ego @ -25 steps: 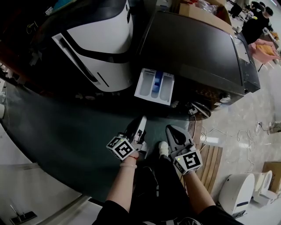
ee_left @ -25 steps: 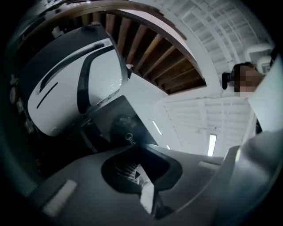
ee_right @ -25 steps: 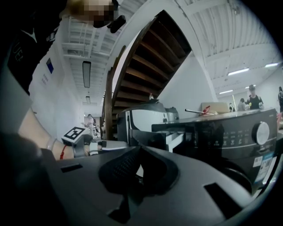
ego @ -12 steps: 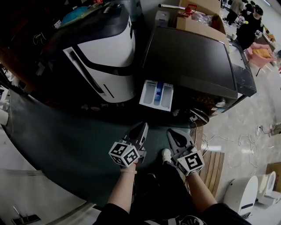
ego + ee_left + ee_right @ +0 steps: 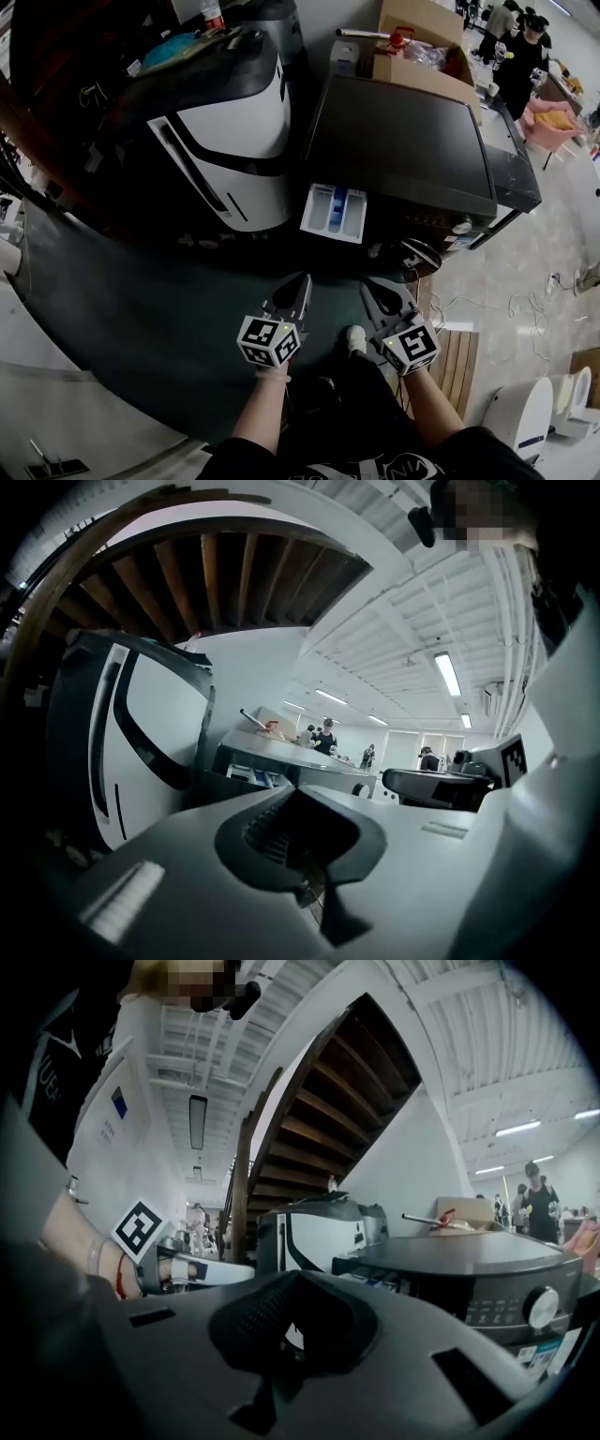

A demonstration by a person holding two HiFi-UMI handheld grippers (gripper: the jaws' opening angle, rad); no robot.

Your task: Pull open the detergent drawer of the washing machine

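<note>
The dark washing machine (image 5: pixel 403 141) stands ahead of me with its white detergent drawer (image 5: pixel 335 212) pulled out at its front left; a blue compartment shows inside. Both grippers hang in the air short of it, apart from the drawer. In the head view my left gripper (image 5: pixel 302 281) is shut and holds nothing. Beside it my right gripper (image 5: pixel 368 284) is shut and empty too. The left gripper view has the closed left gripper (image 5: pixel 295 789) pointing about level at the machine (image 5: pixel 281 761). In the right gripper view the closed right gripper (image 5: pixel 298 1274) faces the machine's control panel (image 5: pixel 506 1309).
A white and black appliance (image 5: pixel 234 141) stands left of the washer. A cardboard box (image 5: pixel 422 42) sits behind it, with people at the far right. Cables (image 5: pixel 469 281) and a wooden slatted mat (image 5: pixel 455 352) lie on the floor at the right, dark floor matting (image 5: pixel 141 309) at the left.
Both grippers have risen and the left one has rolled about its own axis. The view has shifted, so the washer sits higher in the picture. The drawer stays out.
</note>
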